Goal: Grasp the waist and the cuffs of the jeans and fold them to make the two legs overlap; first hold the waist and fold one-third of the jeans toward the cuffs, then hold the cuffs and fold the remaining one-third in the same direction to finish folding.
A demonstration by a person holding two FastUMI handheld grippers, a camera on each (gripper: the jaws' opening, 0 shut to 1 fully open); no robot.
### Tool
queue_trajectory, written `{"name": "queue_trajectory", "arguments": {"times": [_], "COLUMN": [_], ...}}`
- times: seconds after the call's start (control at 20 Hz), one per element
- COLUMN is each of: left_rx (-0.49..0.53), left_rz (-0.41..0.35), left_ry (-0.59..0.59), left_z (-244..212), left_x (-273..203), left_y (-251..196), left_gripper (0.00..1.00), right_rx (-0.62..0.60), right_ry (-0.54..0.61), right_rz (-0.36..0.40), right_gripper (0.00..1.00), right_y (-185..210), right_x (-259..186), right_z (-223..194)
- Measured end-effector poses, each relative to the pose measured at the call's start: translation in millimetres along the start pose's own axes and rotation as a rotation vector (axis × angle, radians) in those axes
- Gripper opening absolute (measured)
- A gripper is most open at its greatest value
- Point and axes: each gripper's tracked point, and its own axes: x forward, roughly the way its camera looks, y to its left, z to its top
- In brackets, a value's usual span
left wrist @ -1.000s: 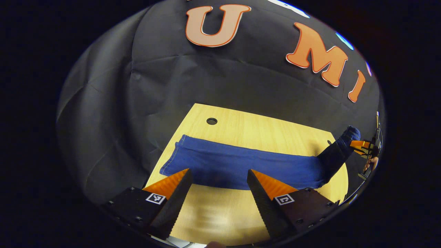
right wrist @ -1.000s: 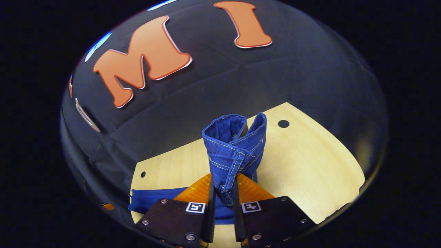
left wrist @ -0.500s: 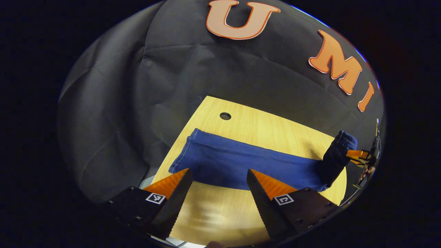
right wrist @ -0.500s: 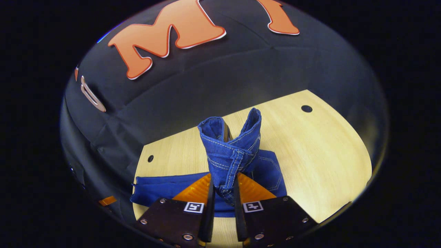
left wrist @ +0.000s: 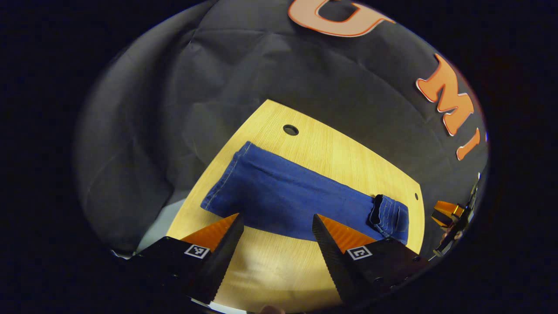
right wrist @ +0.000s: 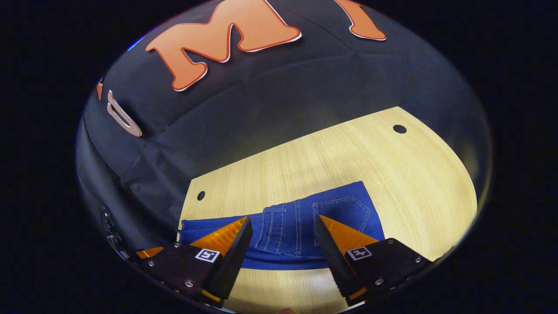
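Both grippers, left (left wrist: 275, 218) and right (right wrist: 283, 220), spread wide and empty, jeans (left wrist: 287, 198) flat on table (left wrist: 331, 152), back pocket (right wrist: 342, 213) (right gripper view)

You have a light wooden table (left wrist: 322, 152) in front of you, its grain running along its length, with small round holes (left wrist: 290, 129) through the top near the back corners. The blue jeans (left wrist: 279, 196) lie flat on it in a long strip near the front edge, legs stacked, with the waist end (right wrist: 318, 222) folded over onto the legs.
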Motion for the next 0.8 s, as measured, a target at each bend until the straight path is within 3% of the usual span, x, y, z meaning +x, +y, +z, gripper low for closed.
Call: {"name": "queue_trajectory", "arguments": {"times": [0.1, 0.35, 0.6, 0.8], "left_rx": [-0.053, -0.232, -0.411, -0.449], "left_rz": [0.020, -0.011, -0.029, -0.030], "left_ry": [0.051, 0.169, 0.213, 0.230], "left_z": [-8.5, -28.9, -26.0, -15.1], "left_x": [8.4, 43.1, 75.4, 86.8], "left_y": [10.5, 33.0, 56.8, 67.3], "left_gripper": [0.98, 0.98, 0.98, 0.97], "right_rx": [-0.005, -0.006, 0.001, 0.027], "right_ry": [-0.024, -0.097, -0.182, -0.220], "right_rz": [-0.026, -0.079, -0.159, -0.210], "right_gripper": [0.98, 0.98, 0.98, 0.98], "right_y": [-8.0, -23.8, -44.5, -59.4], "right_x": [-8.1, -39.8, -75.9, -101.9], "right_z": [6.3, 24.2, 35.0, 32.2]}}
